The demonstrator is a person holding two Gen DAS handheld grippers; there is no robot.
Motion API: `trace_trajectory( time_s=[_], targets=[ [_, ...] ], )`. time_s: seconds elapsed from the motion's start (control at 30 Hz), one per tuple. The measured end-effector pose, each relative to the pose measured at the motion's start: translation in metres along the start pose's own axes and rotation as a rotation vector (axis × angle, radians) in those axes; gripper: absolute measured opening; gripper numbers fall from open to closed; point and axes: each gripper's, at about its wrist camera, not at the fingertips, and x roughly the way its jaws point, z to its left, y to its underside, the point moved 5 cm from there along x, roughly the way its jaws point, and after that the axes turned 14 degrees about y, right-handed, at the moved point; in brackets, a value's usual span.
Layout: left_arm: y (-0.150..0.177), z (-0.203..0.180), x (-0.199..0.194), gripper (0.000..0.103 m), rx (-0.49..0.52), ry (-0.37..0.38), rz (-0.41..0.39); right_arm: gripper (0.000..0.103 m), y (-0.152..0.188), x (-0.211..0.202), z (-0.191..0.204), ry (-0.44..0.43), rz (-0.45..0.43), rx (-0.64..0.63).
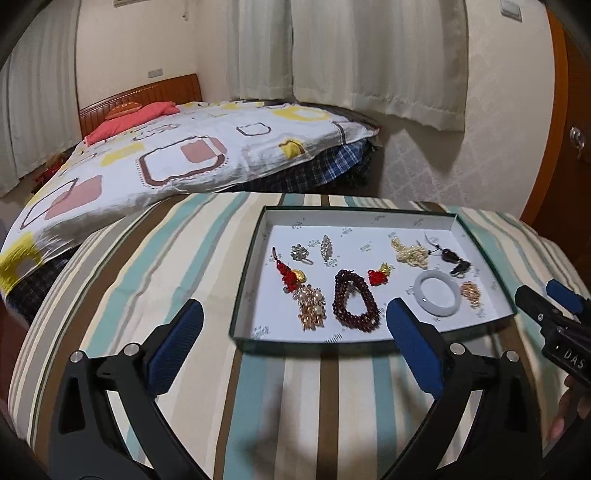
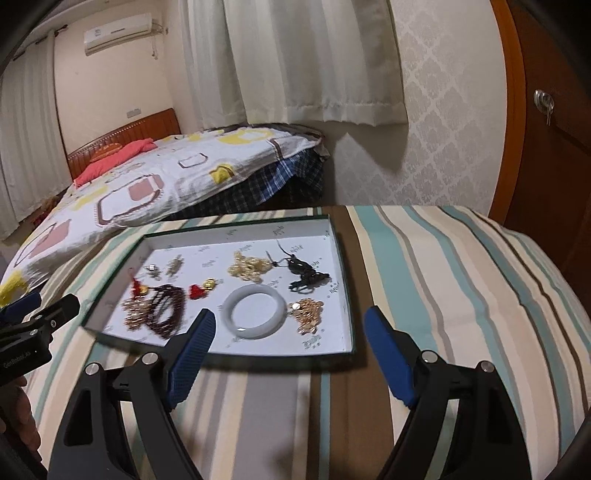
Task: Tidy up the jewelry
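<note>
The shallow green-rimmed white jewelry tray (image 1: pixel 255 258) lies on the striped cloth (image 1: pixel 147 258). The left gripper (image 1: pixel 295 339) and right gripper (image 2: pixel 290 350) stand wide and empty. Only the right view shows the white air conditioner (image 2: pixel 118 33), upper left.

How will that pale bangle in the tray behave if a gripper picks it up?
The pale bangle looks like a rigid, glossy ring, so it probably keeps its shape but may slip between pads. Dropped on edge, it could roll. It looks stone-like, so possibly brittle.
</note>
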Motion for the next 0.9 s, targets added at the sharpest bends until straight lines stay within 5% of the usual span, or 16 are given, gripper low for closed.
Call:
trace_trajectory(
  time_s=[0.9],
  targets=[
    [0.013,-0.012,-0.185,0.099,0.003,-0.048,-0.140,0.084,-0.002,-0.164,-0.001,-0.052,-0.169,-0.036]
  ],
)
